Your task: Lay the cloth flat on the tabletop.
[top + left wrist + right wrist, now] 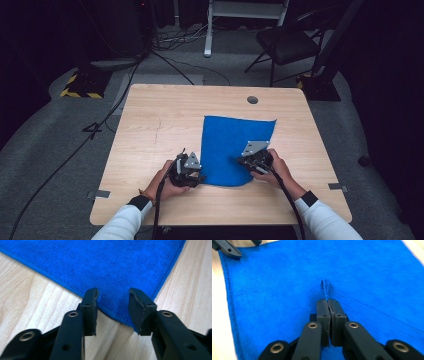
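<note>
Now, step in hand: I judge it a fold of the blue cloth [235,147], with both near corners to be gripped before any lift.
Desk [150,130]: pale wood, bare around the cloth, so I have room to carry the near edge toward the far edge.
Cloth place: it lies flat on the desk's middle-right, near edge toward me.
Cloth look: bright blue, finely ribbed like microfibre, with a stitched hem; it will likely drape and slip.
Right gripper [328,305]: fingers closed on a small pinched ridge of cloth near the right corner.
Left gripper [112,307]: fingers wide apart, straddling the hem at the left corner, gripping nothing.
Advice to myself: close the left on the hem first, then raise both hands evenly.
</note>
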`<move>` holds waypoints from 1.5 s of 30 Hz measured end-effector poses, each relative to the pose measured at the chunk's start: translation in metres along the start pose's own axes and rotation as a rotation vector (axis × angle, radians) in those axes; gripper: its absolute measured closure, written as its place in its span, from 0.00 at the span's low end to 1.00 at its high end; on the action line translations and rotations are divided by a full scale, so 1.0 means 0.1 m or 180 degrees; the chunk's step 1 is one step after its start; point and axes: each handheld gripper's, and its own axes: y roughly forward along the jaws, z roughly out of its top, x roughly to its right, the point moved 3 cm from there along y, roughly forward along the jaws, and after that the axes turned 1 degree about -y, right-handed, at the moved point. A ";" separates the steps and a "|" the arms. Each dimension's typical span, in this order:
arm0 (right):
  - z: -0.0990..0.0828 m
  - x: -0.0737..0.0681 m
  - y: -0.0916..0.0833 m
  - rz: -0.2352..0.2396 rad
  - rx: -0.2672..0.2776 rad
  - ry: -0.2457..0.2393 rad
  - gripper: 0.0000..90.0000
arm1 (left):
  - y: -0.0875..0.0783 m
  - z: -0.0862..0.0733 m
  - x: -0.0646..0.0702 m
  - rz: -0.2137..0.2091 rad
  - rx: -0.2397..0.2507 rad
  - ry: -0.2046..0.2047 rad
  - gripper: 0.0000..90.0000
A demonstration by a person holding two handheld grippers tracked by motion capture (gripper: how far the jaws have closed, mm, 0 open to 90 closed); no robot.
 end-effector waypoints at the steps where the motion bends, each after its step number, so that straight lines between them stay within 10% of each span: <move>1: -0.01 0.01 -0.03 -0.0013 0.0017 0.0004 0.99 | 0.00 0.00 0.01 -0.0015 0.0002 0.0014 0.70; 27: -0.55 0.05 -0.69 -0.0221 0.0271 0.0382 0.97 | 0.01 0.00 0.03 0.0056 -0.0001 0.0036 0.67; 45: -0.95 0.06 -0.84 -0.0358 0.0078 0.0703 0.83 | 0.00 0.00 0.03 0.0037 -0.0007 0.0033 0.67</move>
